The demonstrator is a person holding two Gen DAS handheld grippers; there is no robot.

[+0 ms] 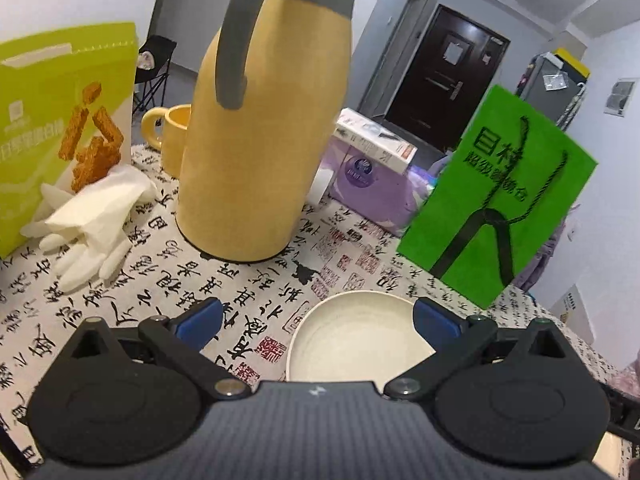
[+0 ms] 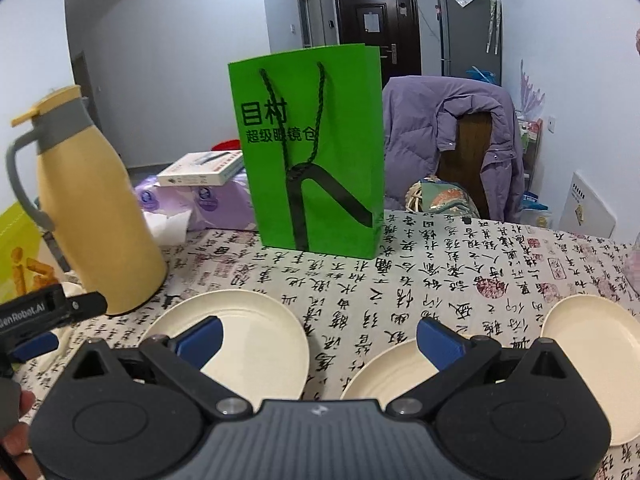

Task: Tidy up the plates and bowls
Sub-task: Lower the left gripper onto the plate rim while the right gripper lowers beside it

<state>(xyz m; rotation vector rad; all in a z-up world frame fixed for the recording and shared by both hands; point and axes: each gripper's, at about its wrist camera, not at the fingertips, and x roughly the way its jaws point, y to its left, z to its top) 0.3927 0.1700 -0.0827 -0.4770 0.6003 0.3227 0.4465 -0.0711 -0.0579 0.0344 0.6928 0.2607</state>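
Observation:
Three cream plates lie on the calligraphy-print tablecloth. In the right wrist view one plate [image 2: 248, 344] is at the left, a second plate [image 2: 392, 372] sits in the middle under the right finger, and a third plate [image 2: 596, 356] is at the far right. My right gripper [image 2: 318, 340] hovers open above them, holding nothing. In the left wrist view my left gripper [image 1: 316, 322] is open over the table, with a cream plate [image 1: 352, 340] just ahead between its blue pads. The left gripper's tip [image 2: 52, 312] also shows at the left edge of the right wrist view.
A tall yellow thermos jug [image 1: 260, 132] stands close ahead on the left, with a yellow mug [image 1: 168, 136], white gloves [image 1: 92, 220] and a lime snack bag [image 1: 60, 120] beside it. A green paper bag [image 2: 312, 152] stands mid-table. Purple tissue packs [image 1: 372, 184] and a chair with a purple jacket [image 2: 452, 136] are behind.

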